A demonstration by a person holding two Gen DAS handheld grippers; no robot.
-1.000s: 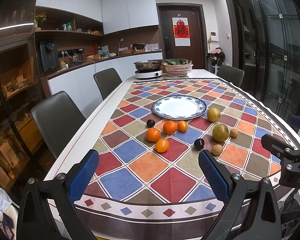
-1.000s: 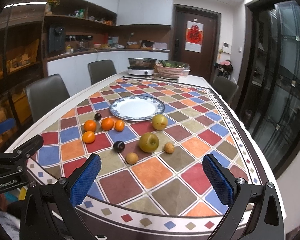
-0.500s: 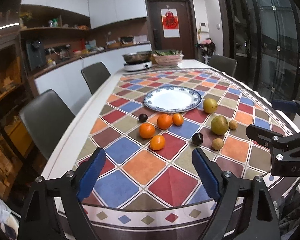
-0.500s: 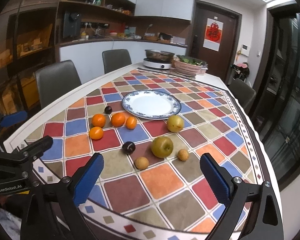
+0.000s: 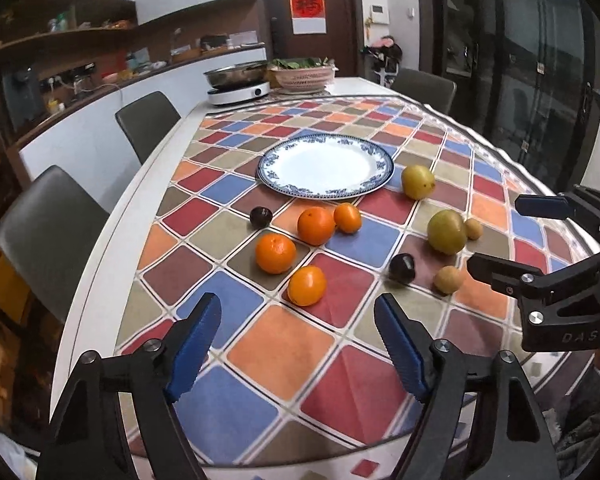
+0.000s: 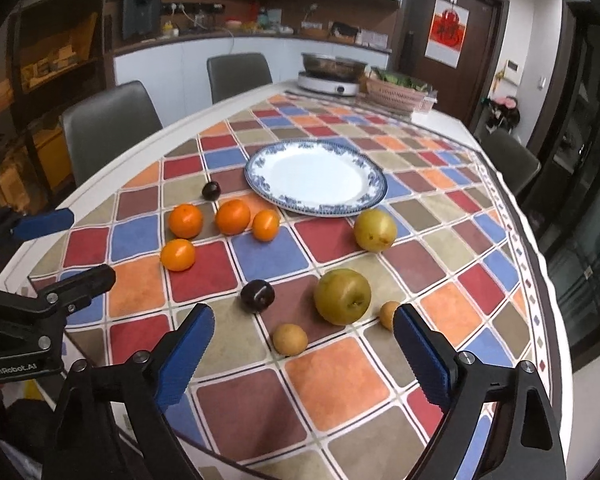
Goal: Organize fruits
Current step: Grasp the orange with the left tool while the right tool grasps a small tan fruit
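Blue-padded left hand-held gripper (image 5: 296, 344) and right hand-held gripper (image 6: 304, 354), jaws apart and empty, having just been narrowing, above scattered fruit.
Spread loose on the chequered multicoloured cloth of the surface (image 6: 332, 376): four round oranges (image 6: 233, 216) at left, two dark plums (image 6: 257, 295), two yellow-green pears (image 6: 342, 295) at right, two small tan round fruits (image 6: 289, 339) nearest the right pads. Lying bare beyond the fruit, a blue-rimmed white china plate (image 5: 325, 166), touched by none of them. Standing at the far end of the surface, a steel pan on a white cooker (image 5: 239, 84) and a woven basket of greens (image 5: 304, 76).
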